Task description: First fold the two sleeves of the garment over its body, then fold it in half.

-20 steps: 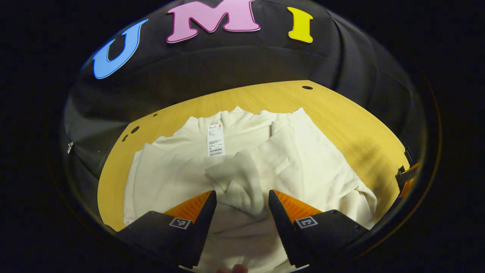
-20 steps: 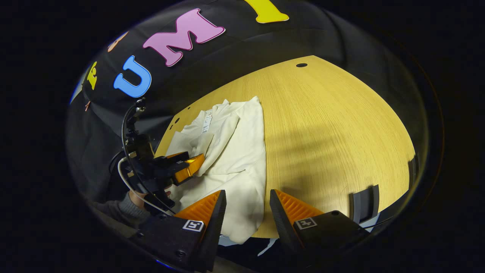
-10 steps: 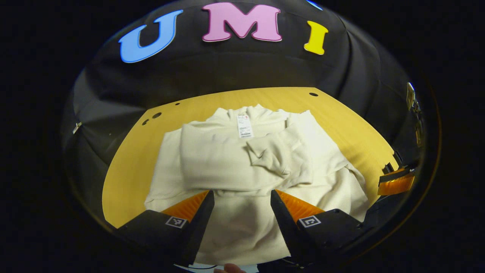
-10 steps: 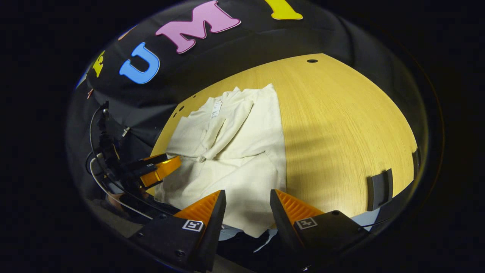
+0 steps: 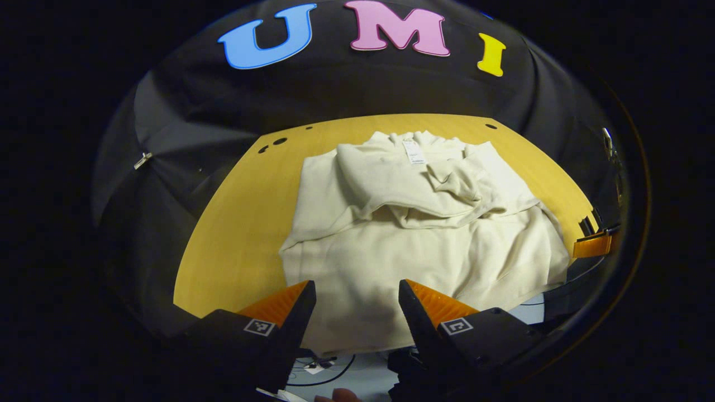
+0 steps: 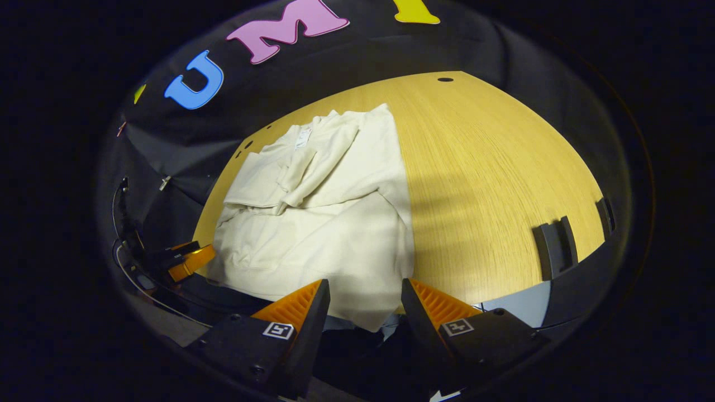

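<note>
Both sleeves (image 5: 413, 184) already lie crossed over the garment's (image 5: 424, 251) chest, so by my read step one is done and the half-fold is what's left.

Geometry that matters: garment lies flat on the desk (image 5: 240, 223), long axis running from the near edge to the far edge, collar and paper tag (image 5: 414, 151) at the far end, hem (image 5: 357, 335) at the near end, draping slightly over the desk edge. Hem is the end closest to both tools, so the fold should go hem-to-collar, away from the person.

Left tool (image 5: 356, 301): fingers apart, holding nothing, hovering just above the hem roughly mid-width, a bit toward the garment's left half. Right tool (image 6: 364, 298): fingers also apart, nothing held, above the hem's right corner (image 6: 368, 318), which hangs past the desk edge. In the right gripper view the left tool (image 6: 187, 262) sits off the garment's left side near the desk edge; in the left gripper view the right tool (image 5: 593, 244) is at the garment's right margin.

So each tool is near its own hem corner, neither touching cloth. Next move likely needs the left one shifted outward to its corner (image 5: 290, 262) before pinching.

Risk: the sleeve stack is lumpy, may slide when the hem comes over.
</note>
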A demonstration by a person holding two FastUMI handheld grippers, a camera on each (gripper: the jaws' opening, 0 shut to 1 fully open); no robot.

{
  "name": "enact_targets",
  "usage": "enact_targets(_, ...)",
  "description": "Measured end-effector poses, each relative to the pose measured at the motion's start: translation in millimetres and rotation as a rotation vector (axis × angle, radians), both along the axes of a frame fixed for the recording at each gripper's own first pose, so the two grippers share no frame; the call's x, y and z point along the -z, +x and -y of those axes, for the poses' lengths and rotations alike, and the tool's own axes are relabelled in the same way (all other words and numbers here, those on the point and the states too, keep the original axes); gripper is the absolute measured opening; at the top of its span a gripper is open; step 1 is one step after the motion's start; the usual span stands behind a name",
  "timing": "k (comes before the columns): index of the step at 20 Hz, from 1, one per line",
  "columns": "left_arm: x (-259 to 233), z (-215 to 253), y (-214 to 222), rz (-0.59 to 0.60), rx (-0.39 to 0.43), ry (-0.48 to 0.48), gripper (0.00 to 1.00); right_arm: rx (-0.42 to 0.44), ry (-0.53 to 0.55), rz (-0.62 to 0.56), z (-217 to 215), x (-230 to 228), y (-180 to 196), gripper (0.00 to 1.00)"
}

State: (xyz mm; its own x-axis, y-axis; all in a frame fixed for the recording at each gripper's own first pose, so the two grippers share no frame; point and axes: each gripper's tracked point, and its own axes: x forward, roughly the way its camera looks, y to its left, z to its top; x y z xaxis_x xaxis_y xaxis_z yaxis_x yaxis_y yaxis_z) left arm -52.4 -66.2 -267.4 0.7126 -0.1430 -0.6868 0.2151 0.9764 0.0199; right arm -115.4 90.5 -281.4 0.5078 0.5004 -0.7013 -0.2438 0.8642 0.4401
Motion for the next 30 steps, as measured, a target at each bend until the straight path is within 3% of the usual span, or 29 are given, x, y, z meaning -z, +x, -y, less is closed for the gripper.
enact_targets(4, 26, -35, -11, -0.069, -0.063, 0.021, 0.92, 0.025, -0.033, -0.043, 4, 15, -9, 0.82)
enact_targets(9, 53, -30, -20, -0.155, -0.033, 0.004, 0.92, -0.022, -0.078, -0.071, -14, 31, -16, 0.85)
enact_targets(14, 60, -23, -22, -0.188, -0.048, -0.028, 0.90, -0.050, -0.201, -0.047, -14, 41, -12, 0.86)
enact_targets(17, 62, -22, -22, -0.194, -0.061, -0.044, 0.91, -0.123, -0.319, 0.001, -17, 43, -10, 0.82)
enact_targets(19, 64, -18, -23, -0.205, -0.045, -0.071, 0.89, -0.168, -0.337, 0.055, -29, 42, -7, 0.84)
enact_targets(20, 62, -11, -22, -0.197, -0.026, -0.091, 0.88, -0.161, -0.326, 0.070, -33, 42, -5, 0.88)
enact_targets(21, 62, -6, -23, -0.190, 0.019, -0.084, 0.70, -0.140, -0.303, 0.082, -37, 37, -2, 0.88)
enact_targets(22, 63, 2, -23, -0.170, 0.079, -0.071, 0.63, -0.134, -0.272, 0.088, -45, 39, 0, 0.72)
enact_targets(23, 60, 7, -22, -0.151, 0.111, -0.033, 0.45, -0.135, -0.253, 0.085, -50, 39, 0, 0.57)
enact_targets(24, 59, 7, -20, -0.124, 0.128, 0.008, 0.28, -0.154, -0.232, 0.095, -55, 37, 1, 0.31)
enact_targets(26, 56, 6, -17, -0.114, 0.112, 0.019, 0.13, -0.150, -0.183, 0.071, -58, 36, 3, 0.14)
enact_targets(27, 54, 6, -14, -0.126, 0.083, -0.017, 0.08, -0.128, -0.158, 0.049, -57, 35, 2, 0.14)
enact_targets(30, 49, -2, -13, -0.168, 0.012, -0.104, 0.07, -0.062, -0.099, 0.031, -49, 25, 1, 0.14)
